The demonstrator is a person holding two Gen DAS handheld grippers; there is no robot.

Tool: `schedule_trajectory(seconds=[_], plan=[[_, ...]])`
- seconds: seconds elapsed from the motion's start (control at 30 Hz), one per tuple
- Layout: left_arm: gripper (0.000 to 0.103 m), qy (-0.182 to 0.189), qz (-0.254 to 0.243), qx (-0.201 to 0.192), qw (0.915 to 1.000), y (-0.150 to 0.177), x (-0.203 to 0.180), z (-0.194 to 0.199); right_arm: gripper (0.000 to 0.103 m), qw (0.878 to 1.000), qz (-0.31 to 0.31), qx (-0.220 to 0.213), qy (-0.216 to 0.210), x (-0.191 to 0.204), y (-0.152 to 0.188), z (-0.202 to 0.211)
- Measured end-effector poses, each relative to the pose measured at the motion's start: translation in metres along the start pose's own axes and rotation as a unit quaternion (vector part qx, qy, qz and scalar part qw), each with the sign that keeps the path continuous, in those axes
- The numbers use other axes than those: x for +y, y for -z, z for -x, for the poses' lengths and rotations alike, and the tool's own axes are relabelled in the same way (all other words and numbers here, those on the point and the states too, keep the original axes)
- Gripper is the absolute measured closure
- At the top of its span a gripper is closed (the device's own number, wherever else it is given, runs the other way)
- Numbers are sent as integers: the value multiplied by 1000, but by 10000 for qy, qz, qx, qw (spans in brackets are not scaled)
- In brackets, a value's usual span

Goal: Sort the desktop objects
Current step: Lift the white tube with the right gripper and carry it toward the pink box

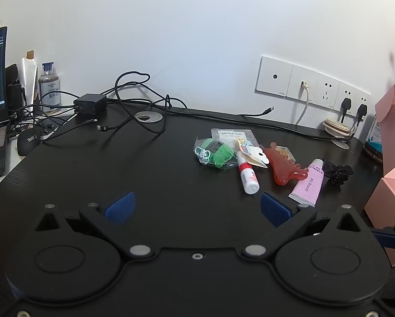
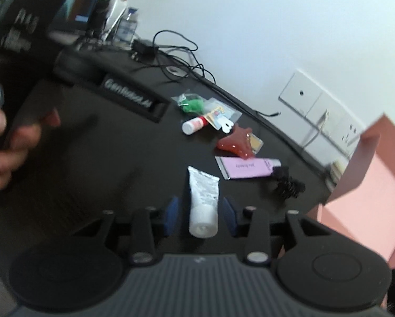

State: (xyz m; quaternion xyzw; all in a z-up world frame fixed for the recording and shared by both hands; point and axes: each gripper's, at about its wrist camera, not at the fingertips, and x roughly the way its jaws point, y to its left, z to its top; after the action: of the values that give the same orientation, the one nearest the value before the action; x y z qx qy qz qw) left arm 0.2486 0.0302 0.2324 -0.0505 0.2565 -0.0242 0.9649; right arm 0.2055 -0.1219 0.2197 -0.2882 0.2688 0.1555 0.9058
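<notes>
A white tube (image 2: 203,206) lay cap-first between the right gripper (image 2: 201,215)'s blue fingers (image 2: 171,215), which stood slightly apart and clear of it, over the black counter (image 2: 144,163). The left gripper (image 1: 197,208) hung wide open and empty. Ahead lay a pink tube (image 1: 307,183), a red comb (image 1: 284,169), a glue stick (image 1: 246,175) and a green bagged item (image 1: 218,154); a pink box (image 2: 363,185) stood at right

Both views are taken from behind a claw, low over the black table (image 1: 118,174), angled downward toward the wall; the pink tube (image 1: 307,185) (image 2: 246,168) is shared, the right view being tilted.
</notes>
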Motion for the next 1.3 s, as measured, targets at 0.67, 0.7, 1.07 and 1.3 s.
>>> schedule_trajectory(seconds=[0.67, 0.7, 1.07, 1.3], plan=[[0, -16, 5, 24, 10000, 0, 1, -1, 79, 8831, -4219, -216, -2042, -65, 37, -8], [0, -19, 2, 24, 10000, 0, 1, -1, 79, 8694, -4438, -186, -2166, -67, 40, -11], [0, -13, -1, 31, 10000, 0, 0, -1, 79, 8649, -4620, -564, -1882, -75, 39, 13], [0, -32, -15, 36, 10000, 0, -1, 0, 79, 8644, -4565, -664, -2000, -77, 36, 23]])
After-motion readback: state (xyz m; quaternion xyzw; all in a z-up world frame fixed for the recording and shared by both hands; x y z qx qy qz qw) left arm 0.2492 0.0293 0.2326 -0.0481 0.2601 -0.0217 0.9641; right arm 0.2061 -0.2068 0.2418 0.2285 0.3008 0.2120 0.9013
